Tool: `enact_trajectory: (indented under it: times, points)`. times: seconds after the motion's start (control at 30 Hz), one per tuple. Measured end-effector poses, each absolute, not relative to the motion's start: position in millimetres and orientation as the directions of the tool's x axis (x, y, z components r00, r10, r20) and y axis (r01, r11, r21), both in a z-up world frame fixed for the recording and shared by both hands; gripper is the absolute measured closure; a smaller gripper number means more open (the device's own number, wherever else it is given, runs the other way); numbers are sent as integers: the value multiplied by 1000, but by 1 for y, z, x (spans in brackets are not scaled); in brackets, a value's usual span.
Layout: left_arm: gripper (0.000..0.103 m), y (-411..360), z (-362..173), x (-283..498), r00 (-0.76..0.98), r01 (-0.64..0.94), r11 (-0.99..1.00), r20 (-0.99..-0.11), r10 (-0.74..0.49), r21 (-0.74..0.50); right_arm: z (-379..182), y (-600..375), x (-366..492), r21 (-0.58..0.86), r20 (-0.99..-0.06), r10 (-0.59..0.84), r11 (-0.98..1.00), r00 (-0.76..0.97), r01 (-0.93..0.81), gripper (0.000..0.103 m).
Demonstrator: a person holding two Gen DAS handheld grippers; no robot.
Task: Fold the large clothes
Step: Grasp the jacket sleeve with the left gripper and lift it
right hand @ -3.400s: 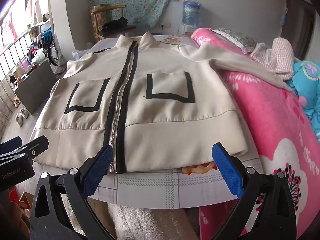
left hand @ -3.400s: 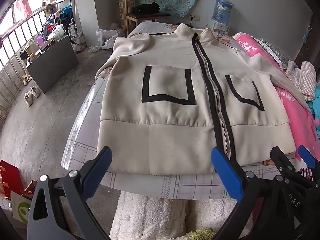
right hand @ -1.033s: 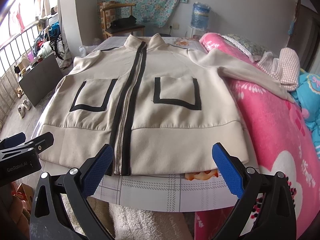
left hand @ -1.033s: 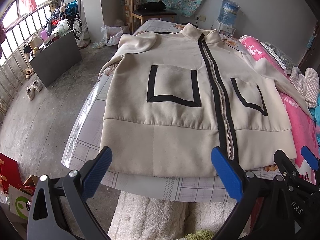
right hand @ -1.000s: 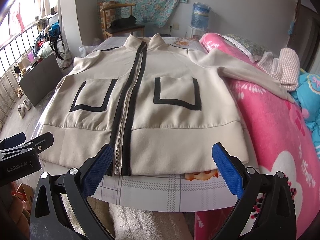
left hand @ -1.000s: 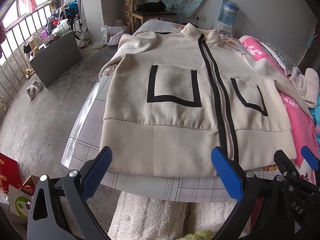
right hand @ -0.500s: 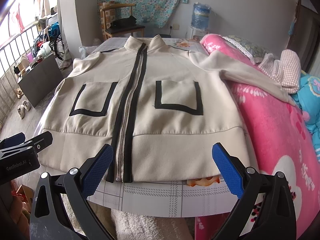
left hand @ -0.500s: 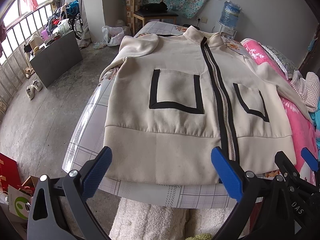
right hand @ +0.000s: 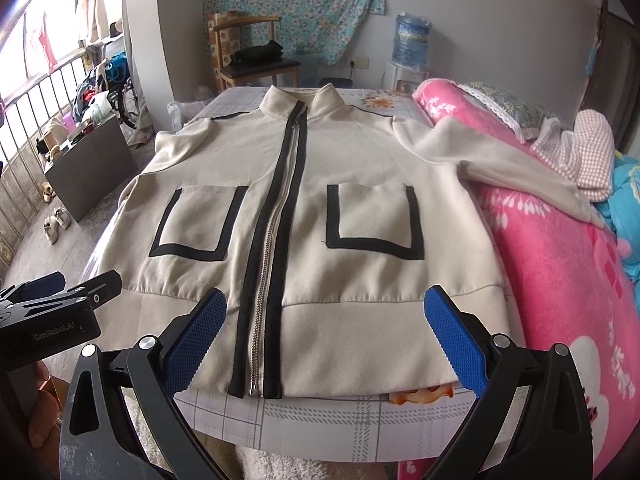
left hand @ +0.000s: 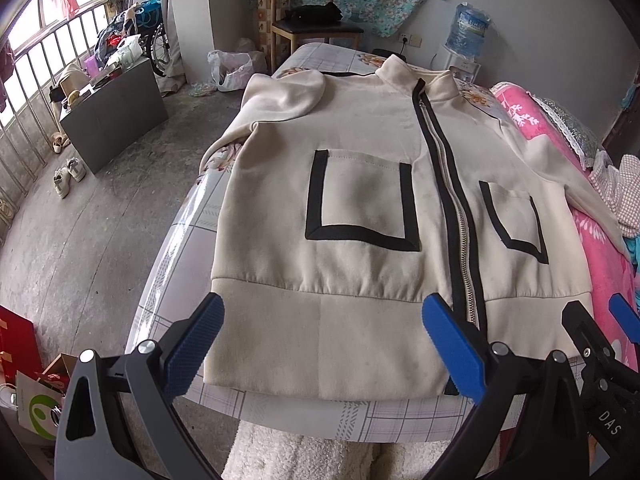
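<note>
A cream zip jacket (left hand: 360, 264) (right hand: 320, 240) with black trim and two black-edged pockets lies flat, front up and zipped, on the bed, collar at the far end. Its left sleeve hangs off the bed's left side; the right sleeve (right hand: 500, 168) drapes over the pink blanket. My left gripper (left hand: 324, 344) is open, hovering just above the hem on the left half. My right gripper (right hand: 326, 338) is open over the hem near the zipper's bottom end. Neither holds any cloth. Each gripper shows at the edge of the other's view.
The bed (left hand: 320, 420) has a checked plastic cover. A pink blanket (right hand: 560, 264) and checked cloth (right hand: 580, 152) lie on the right. A fluffy white rug (left hand: 340, 460) sits below the bed's near edge. Grey box (left hand: 112, 112), shoes and bags stand on the floor left; chair (right hand: 256, 64) behind.
Both grippers have moved forward toward the jacket's hem, so the jacket looms larger. They stay open and the jacket has not moved.
</note>
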State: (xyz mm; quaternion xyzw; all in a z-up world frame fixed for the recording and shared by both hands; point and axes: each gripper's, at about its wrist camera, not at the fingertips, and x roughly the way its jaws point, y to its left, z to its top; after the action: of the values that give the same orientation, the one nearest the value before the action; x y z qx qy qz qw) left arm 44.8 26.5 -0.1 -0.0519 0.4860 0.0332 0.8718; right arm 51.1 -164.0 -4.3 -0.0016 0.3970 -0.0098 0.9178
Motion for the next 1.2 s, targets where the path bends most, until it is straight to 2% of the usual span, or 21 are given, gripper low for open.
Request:
enact_trajectory:
  times: [0.5, 0.67, 0.87, 1.0, 1.1, 1.2]
  points:
    - [6, 51, -21, 101, 517, -130, 990, -856, 29, -45, -11, -150, 119, -4, -736, 38, 998, 676, -60, 8]
    - [6, 79, -19, 118, 565, -143, 989, -824, 51, -36, -15, -130, 148, -14, -737, 81, 991, 671, -135, 8]
    - [6, 139, -5, 132, 684, -121, 971, -727, -68, -205, -23, -100, 179, 3, -745, 148, 976, 650, -219, 8]
    - [6, 180, -10, 159, 654, -143, 956, -750, -103, -256, -35, -79, 197, -10, -764, 162, 965, 624, -263, 8]
    - [6, 214, -27, 183, 628, -186, 920, -762, -159, -345, -44, -67, 207, -6, -779, 179, 956, 600, -293, 8]
    - [6, 256, -61, 210, 590, -308, 820, -773, -232, -482, -50, -59, 212, -2, -791, 191, 949, 581, -314, 8]
